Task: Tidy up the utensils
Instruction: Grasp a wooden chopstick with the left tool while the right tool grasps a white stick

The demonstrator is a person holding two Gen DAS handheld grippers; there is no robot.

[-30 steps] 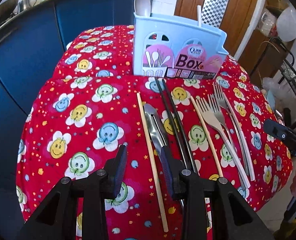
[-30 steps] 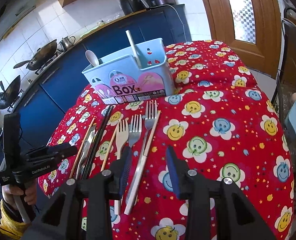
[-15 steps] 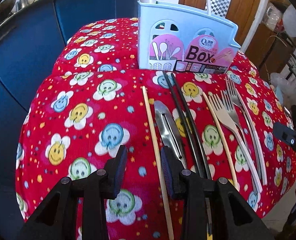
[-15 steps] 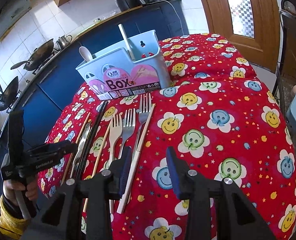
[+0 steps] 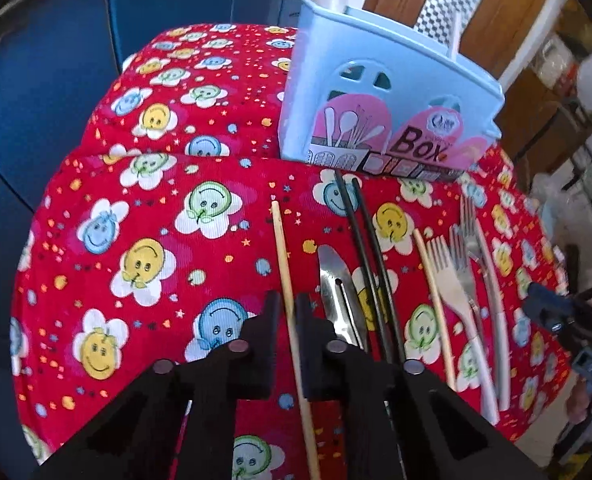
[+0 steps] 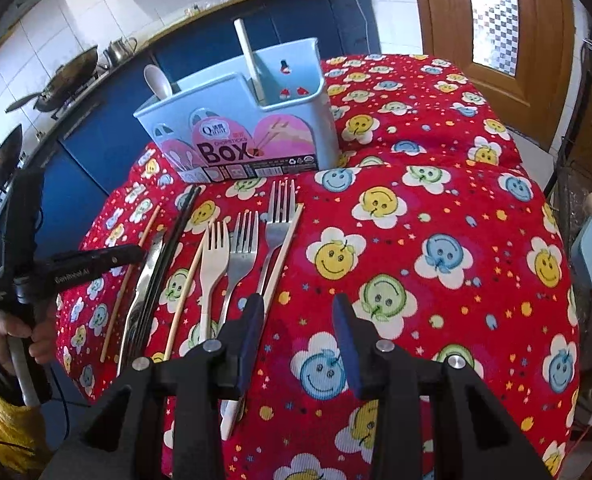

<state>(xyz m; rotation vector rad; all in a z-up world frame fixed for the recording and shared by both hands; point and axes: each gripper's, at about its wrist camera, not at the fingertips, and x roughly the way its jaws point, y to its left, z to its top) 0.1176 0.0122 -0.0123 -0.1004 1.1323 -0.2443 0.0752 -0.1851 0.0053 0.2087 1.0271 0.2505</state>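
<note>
A light blue utensil box (image 5: 379, 120) (image 6: 240, 140) stands at the far side of the red smiley cloth (image 5: 144, 240) and holds a white spoon (image 6: 158, 80) and a white handle (image 6: 250, 60). In front lie a wooden chopstick (image 5: 282, 240) (image 6: 126, 276), a steel knife (image 5: 337, 288), black chopsticks (image 5: 369, 256), a second wooden chopstick (image 5: 431, 288) and forks (image 6: 248, 240). My left gripper (image 5: 287, 308) has its jaws closed narrowly around the leftmost wooden chopstick. My right gripper (image 6: 297, 320) is open and empty above the cloth, right of the forks.
Blue kitchen cabinets (image 5: 36, 60) run behind the table, with woks (image 6: 62, 88) on a stove. A wooden door (image 6: 491, 20) is at the right. The cloth drops off at the table's near and side edges.
My left gripper moved forward and right over the leftmost wooden chopstick and its jaws narrowed around it. My right gripper moved forward slightly and stayed open.
</note>
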